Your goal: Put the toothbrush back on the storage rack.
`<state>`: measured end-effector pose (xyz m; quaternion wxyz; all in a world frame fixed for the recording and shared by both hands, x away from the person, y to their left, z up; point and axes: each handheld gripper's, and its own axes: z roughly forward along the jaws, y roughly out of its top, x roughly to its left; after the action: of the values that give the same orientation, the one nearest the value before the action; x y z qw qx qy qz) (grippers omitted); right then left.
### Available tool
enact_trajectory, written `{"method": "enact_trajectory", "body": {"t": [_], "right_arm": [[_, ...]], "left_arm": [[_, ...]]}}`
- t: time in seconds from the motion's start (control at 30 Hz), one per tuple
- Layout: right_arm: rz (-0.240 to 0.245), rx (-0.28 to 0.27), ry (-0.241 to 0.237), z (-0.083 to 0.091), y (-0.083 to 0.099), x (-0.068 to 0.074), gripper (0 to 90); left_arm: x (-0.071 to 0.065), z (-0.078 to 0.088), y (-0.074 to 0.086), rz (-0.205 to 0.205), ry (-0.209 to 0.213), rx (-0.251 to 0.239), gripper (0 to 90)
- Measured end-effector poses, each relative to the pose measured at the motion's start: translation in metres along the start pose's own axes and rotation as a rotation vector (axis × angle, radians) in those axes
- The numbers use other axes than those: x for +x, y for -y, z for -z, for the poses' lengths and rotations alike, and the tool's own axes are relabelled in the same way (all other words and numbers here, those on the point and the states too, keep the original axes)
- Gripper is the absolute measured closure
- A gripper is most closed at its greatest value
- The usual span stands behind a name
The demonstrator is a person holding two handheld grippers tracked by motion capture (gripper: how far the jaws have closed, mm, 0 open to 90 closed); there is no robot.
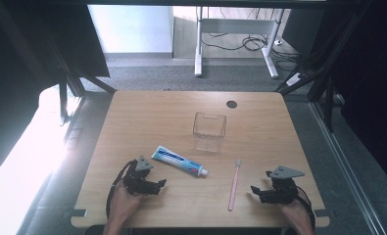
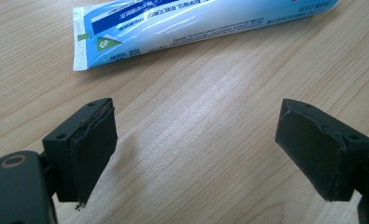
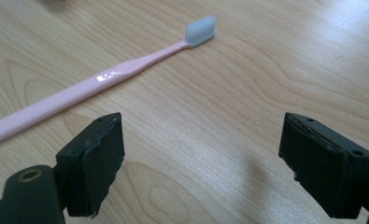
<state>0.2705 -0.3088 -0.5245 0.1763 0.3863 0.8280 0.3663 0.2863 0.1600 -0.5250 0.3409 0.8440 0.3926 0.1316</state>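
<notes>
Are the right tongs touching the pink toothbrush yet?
Apart. In the right gripper view the right tongs stand open over bare wood, and the pink toothbrush lies beyond the pads with a clear strip of table between.

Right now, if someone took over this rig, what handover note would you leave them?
Left claw: open, empty, low over the table, just short of the toothpaste tube.
Right claw: open, empty, beside the pink toothbrush, not touching it.
Clear container: upright and empty, mid-table, beyond both items.
Done: nothing picked up yet; tube and brush both lie flat on the wood.
Left: probably grasp the tube and the brush; they may be meant for the container, though that is a guess.
</notes>
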Motion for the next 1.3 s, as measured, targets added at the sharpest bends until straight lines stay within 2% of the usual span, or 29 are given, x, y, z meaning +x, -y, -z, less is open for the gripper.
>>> {"method": "enact_trajectory", "body": {"t": [0.07,0.27,0.5,0.67,0.7,0.73,1.03,1.13,1.17,1.23,1.27,1.3], "right_arm": [[-0.018,0.003,-0.012,0.001,-0.001,0.0,14.8],[-0.02,0.019,-0.011,0.002,-0.004,0.003,14.3],[-0.028,0.032,0.007,0.005,-0.009,0.008,15.8],[-0.031,0.033,0.017,0.009,-0.012,0.011,28.6],[-0.031,0.033,0.017,0.009,-0.012,0.011,28.6],[-0.034,0.035,0.006,0.01,-0.013,0.011,35.3],[-0.027,0.084,-0.026,0.01,-0.019,0.017,50.8],[-0.021,0.082,-0.035,0.011,-0.022,0.021,58.2],[-0.021,0.082,-0.035,0.011,-0.022,0.021,58.2],[-0.013,0.067,-0.048,0.011,-0.024,0.024,61.6],[-0.007,0.058,-0.07,0.01,-0.025,0.026,66.2],[-0.007,0.058,-0.07,0.01,-0.025,0.026,66.2]], "left_arm": [[-0.001,0.0,0.0,0.0,0.002,-0.001,13.1],[-0.001,0.001,-0.001,-0.008,-0.001,-0.003,13.2],[-0.001,-0.001,0.0,-0.016,-0.002,0.004,13.2],[-0.001,-0.001,0.0,-0.018,-0.002,0.008,13.2],[-0.001,-0.001,0.0,-0.018,-0.002,0.008,13.2],[-0.001,-0.002,0.0,-0.016,-0.001,0.007,13.2],[-0.003,-0.002,0.0,-0.025,0.005,0.004,13.2],[-0.002,-0.002,-0.001,-0.031,0.005,0.004,13.2],[-0.002,-0.002,-0.001,-0.031,0.005,0.004,13.2],[-0.003,-0.002,-0.001,-0.032,0.006,0.003,13.2],[-0.003,-0.002,-0.001,-0.033,0.005,0.002,13.2],[-0.003,-0.002,-0.001,-0.033,0.005,0.002,13.2]]}}
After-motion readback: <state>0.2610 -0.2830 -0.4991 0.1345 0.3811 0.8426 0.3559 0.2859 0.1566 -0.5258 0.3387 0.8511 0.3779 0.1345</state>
